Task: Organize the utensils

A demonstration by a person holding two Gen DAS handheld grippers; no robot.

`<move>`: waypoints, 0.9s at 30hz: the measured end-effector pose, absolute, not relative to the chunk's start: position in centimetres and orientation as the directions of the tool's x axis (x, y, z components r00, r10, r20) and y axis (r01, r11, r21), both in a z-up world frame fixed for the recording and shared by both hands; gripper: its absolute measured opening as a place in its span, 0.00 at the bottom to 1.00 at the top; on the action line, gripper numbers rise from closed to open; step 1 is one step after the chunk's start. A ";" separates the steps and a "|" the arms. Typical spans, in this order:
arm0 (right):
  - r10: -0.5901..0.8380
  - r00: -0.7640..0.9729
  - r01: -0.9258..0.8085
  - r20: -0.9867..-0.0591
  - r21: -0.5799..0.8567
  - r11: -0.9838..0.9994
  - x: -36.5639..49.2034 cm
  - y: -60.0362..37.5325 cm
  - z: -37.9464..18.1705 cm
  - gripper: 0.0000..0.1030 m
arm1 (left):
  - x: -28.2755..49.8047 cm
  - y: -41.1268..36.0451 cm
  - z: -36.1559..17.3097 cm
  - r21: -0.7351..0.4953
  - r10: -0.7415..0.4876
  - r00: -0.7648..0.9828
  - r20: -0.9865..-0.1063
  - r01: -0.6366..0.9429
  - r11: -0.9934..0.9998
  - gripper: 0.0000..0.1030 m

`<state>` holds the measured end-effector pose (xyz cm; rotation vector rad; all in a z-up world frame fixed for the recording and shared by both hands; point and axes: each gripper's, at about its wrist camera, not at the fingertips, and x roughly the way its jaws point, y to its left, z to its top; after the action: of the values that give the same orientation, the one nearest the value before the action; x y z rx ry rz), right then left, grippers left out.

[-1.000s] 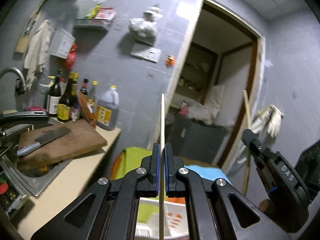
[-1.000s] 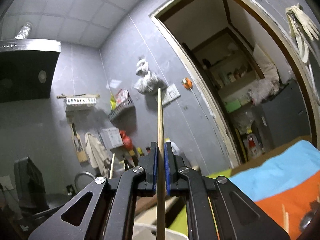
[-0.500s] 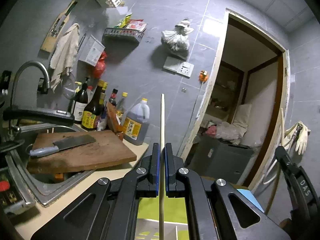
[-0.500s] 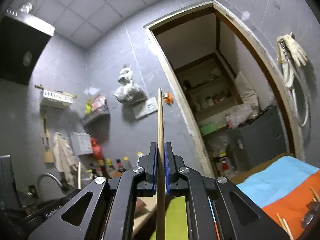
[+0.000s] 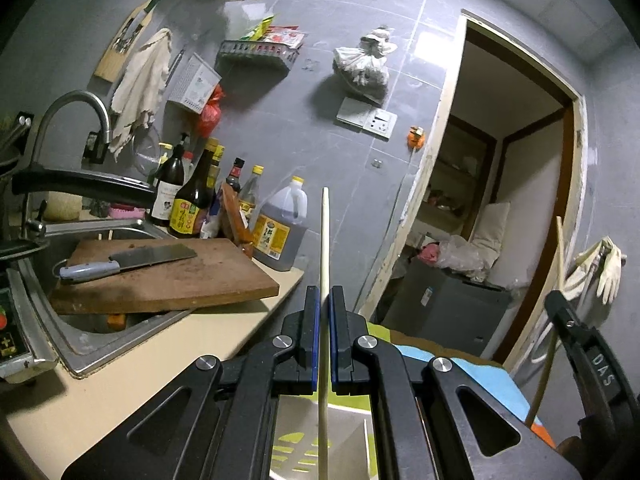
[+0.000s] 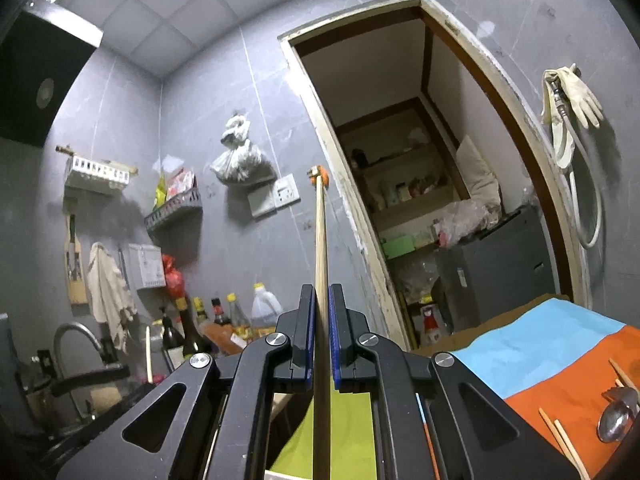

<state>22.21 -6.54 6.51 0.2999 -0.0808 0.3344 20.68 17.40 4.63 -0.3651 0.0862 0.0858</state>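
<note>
My left gripper (image 5: 324, 300) is shut on a pale chopstick (image 5: 324, 240) that stands upright between its jaws. Its lower end hangs over a white slotted organizer box (image 5: 320, 440) on a green mat. My right gripper (image 6: 320, 300) is shut on a darker wooden chopstick (image 6: 319, 232), also upright. The right gripper also shows at the right edge of the left wrist view (image 5: 592, 364). More chopsticks (image 6: 560, 436) and a metal spoon (image 6: 616, 420) lie on the orange mat at the right.
A sink (image 5: 92, 320) with a wooden cutting board (image 5: 168, 276) and cleaver (image 5: 132, 260) is at the left. Sauce bottles (image 5: 192, 200) and a jug (image 5: 280, 232) stand by the wall. A doorway (image 5: 500, 200) opens ahead. Blue mat (image 6: 536, 344) at the right.
Both grippers have tilted and shifted, each holding its chopstick. The left view now shows more of the sink and counter; the right view shows more of the orange mat with spoon.
</note>
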 end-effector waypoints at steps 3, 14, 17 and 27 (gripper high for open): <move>0.332 0.939 -0.343 0.088 0.260 0.902 22.3 -6.6 6.1 0.05 | 20.5 16.9 4.4 -0.329 0.047 0.992 -0.120 -0.084 0.941 0.02; 0.432 0.900 -0.419 -0.057 0.159 0.894 21.5 -7.5 5.3 0.07 | 19.9 15.0 3.1 -0.248 0.001 0.974 -0.225 -0.059 0.967 0.03; 0.454 0.885 -0.436 -0.099 0.165 0.885 21.5 -7.8 5.3 0.10 | 19.5 14.8 2.9 -0.248 -0.014 0.970 -0.243 -0.048 0.968 0.03; 0.464 0.881 -0.448 -0.091 0.157 0.880 19.8 -9.8 6.7 0.37 | 17.5 14.1 3.3 -0.279 -0.049 0.969 -0.241 -0.021 0.960 0.20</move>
<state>19.76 -9.85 6.65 0.1328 0.1278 0.4764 17.55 14.13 3.27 -0.2843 0.2490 -0.0141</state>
